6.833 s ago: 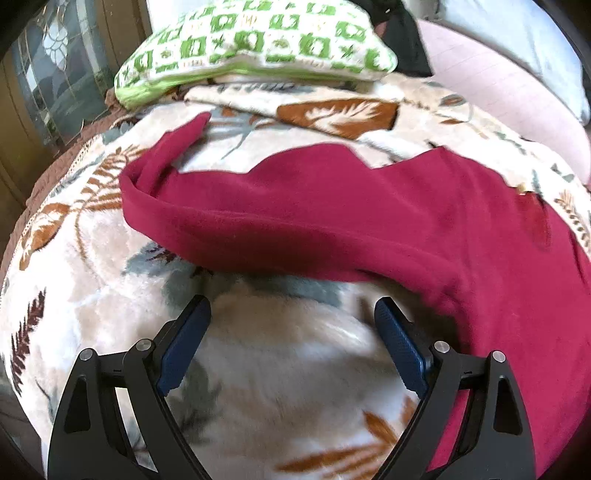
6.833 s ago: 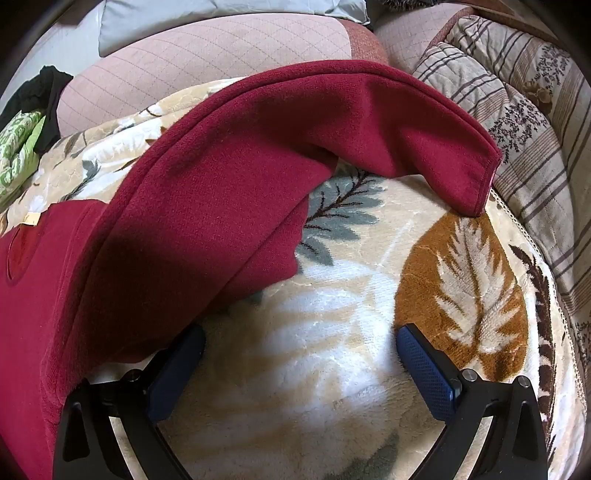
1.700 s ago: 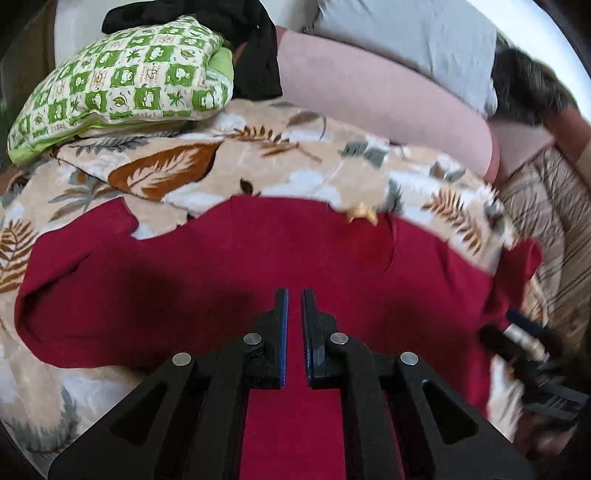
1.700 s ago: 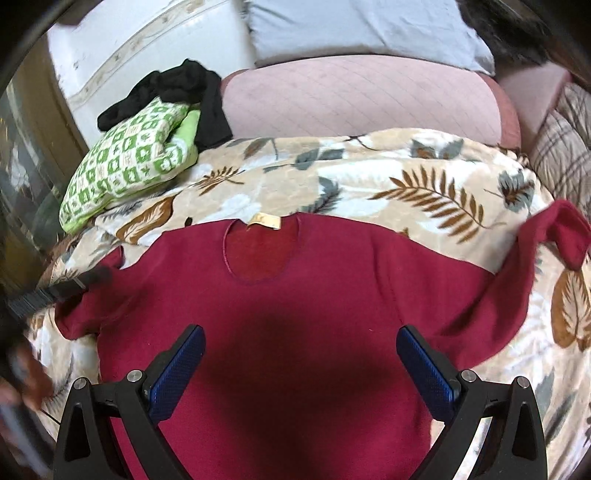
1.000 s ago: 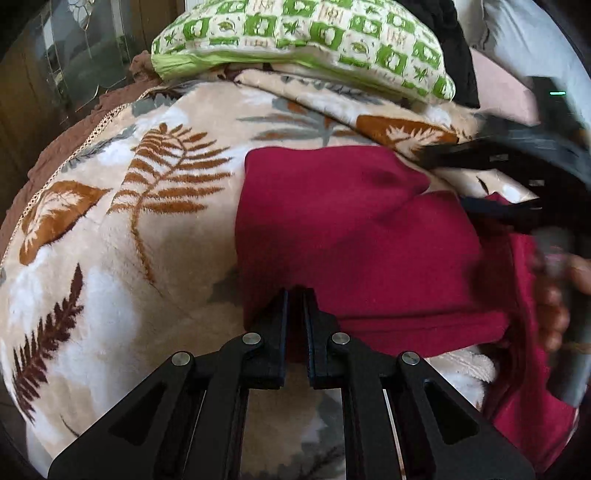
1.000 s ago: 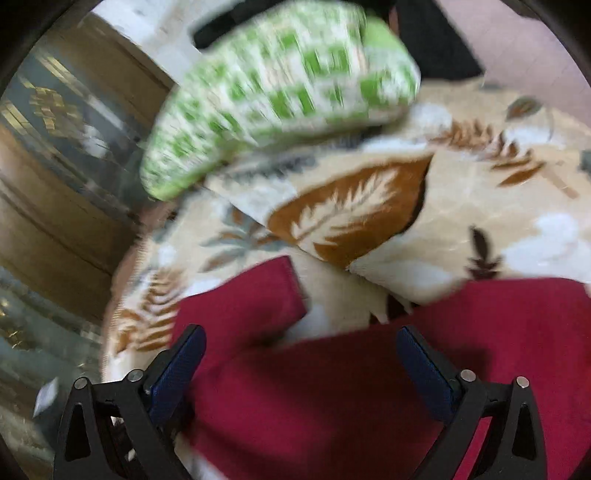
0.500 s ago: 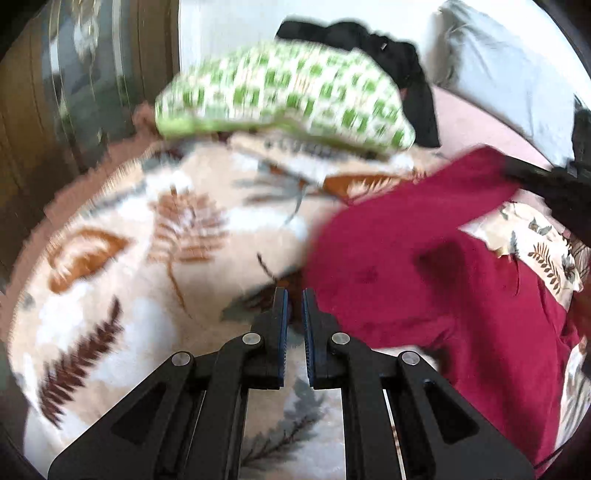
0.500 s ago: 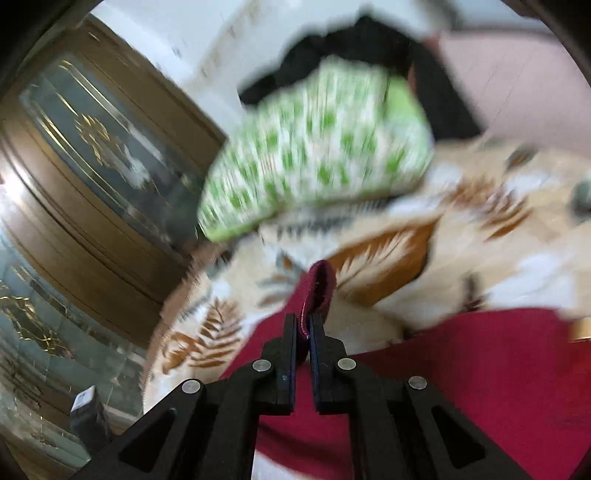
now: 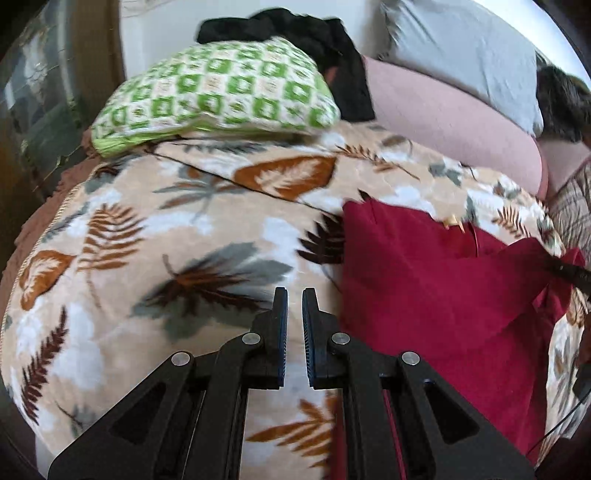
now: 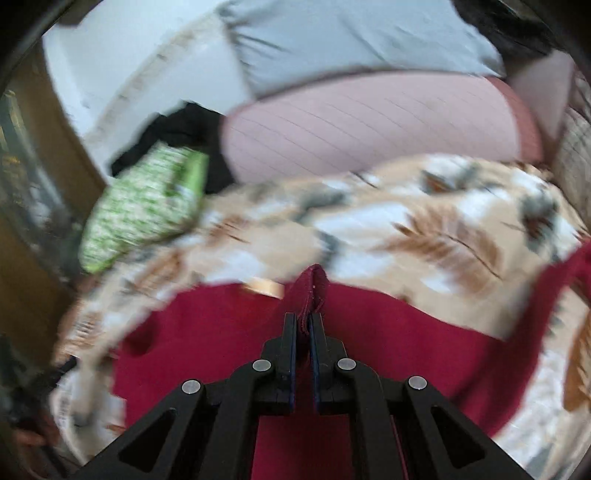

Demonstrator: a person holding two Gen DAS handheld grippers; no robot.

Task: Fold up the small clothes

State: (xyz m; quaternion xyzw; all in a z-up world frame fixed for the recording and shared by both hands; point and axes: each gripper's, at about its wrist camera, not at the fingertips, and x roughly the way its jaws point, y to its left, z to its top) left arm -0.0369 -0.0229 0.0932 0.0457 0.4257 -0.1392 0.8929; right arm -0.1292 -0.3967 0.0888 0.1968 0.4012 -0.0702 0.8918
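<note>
A dark red sweater (image 9: 424,280) lies on a leaf-patterned blanket (image 9: 184,236), its left sleeve folded over the body. My left gripper (image 9: 294,321) is shut and empty, above the blanket just left of the sweater's folded edge. My right gripper (image 10: 303,332) is shut on the sleeve cuff (image 10: 314,284) and holds it over the sweater's chest (image 10: 369,350), near the tan neck label (image 10: 264,286). The right gripper's dark tip also shows at the right edge of the left wrist view (image 9: 570,271). The right wrist view is blurred.
A green-and-white patterned pillow (image 9: 218,92) with black clothing (image 9: 295,29) behind it lies at the blanket's far left. A pink cushion (image 9: 443,122) and a grey pillow (image 9: 458,51) line the back. A wooden cabinet (image 10: 22,206) stands at the left.
My right gripper has carried the left sleeve cuff rightward across the sweater's body. My left gripper stays shut and has drawn back, with more blanket showing to the sweater's left.
</note>
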